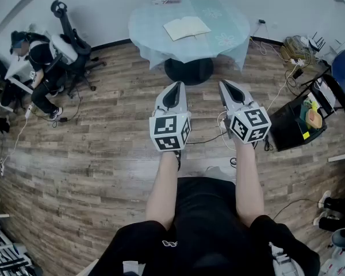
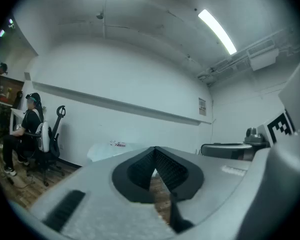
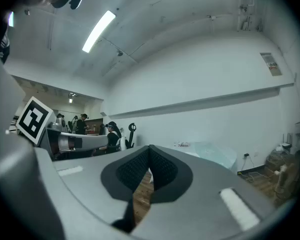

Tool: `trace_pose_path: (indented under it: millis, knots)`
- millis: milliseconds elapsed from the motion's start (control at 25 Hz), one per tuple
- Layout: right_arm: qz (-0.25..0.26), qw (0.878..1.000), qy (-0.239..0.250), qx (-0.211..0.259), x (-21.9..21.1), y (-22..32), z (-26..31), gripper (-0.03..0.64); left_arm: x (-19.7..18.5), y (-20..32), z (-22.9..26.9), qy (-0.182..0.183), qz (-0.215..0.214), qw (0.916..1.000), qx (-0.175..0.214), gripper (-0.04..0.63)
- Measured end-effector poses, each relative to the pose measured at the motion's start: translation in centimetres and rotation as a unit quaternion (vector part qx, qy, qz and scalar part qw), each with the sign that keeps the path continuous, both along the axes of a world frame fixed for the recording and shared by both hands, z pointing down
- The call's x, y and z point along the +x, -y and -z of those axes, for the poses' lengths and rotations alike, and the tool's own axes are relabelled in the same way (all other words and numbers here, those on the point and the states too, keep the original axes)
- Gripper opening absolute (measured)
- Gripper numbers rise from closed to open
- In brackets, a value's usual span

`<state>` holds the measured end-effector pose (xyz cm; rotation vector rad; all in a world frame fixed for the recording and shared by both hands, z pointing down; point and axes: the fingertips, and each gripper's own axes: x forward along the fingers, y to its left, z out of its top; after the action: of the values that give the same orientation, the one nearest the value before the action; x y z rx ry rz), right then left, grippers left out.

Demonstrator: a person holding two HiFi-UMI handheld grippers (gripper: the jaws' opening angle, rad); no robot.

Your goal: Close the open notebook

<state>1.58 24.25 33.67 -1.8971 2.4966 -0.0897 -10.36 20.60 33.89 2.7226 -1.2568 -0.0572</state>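
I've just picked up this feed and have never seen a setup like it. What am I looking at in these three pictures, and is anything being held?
There is no robot arm here. A person holds a two-jaw gripper in each hand, and the marker cubes are part of those grippers. The head view looks down from the person's head: the left gripper and right gripper point toward a round table across the wood floor. The other two views come from cameras riding on the grippers, looking along their jaws. Both pairs of jaws are together, with nothing between them. The open notebook lies on the table, well ahead of both grippers. Nothing is held.
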Motion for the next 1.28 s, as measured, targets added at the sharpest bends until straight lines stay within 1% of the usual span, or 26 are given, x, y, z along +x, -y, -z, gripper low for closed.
trace_pose_path:
  millis: [280,440,600,760,840,920,1080,1280]
  knots:
    - [0.017,1.0,-0.005,0.003,-1.8,1.6,0.0,0.008,-1.2,1.4,0.2,-0.007,0.003,1.0,0.001,0.003]
    - [0.019,0.999,0.014,0.026,-2.4,2.2,0.6,0.008,-2.0,2.2,0.4,-0.012,0.007,0.9999,0.001,0.003]
    - [0.023,0.999,0.011,0.022,-2.9,2.9,0.6,0.009,-2.9,3.1,0.6,-0.015,0.013,0.9998,-0.001,0.003]
    - [0.022,1.0,0.007,0.019,-2.8,3.6,0.7,0.009,-3.7,3.8,0.7,-0.021,0.022,0.9995,-0.004,0.003]
    - [0.015,1.0,-0.002,0.018,-2.5,3.8,0.7,0.009,-3.8,3.9,0.6,-0.02,0.022,0.9995,-0.005,0.003]
    - [0.006,1.0,-0.001,0.019,-1.9,4.0,0.8,0.009,-3.9,4.0,0.4,-0.02,0.022,0.9995,-0.006,0.003]
    - [0.005,1.0,0.004,0.031,-1.2,5.2,1.8,0.009,-3.8,5.0,1.2,-0.024,0.026,0.9994,0.004,0.003]
    - [0.011,0.999,0.008,0.04,-1.1,7.2,2.2,0.009,-3.7,6.7,1.7,-0.017,0.027,0.9994,0.012,0.003]
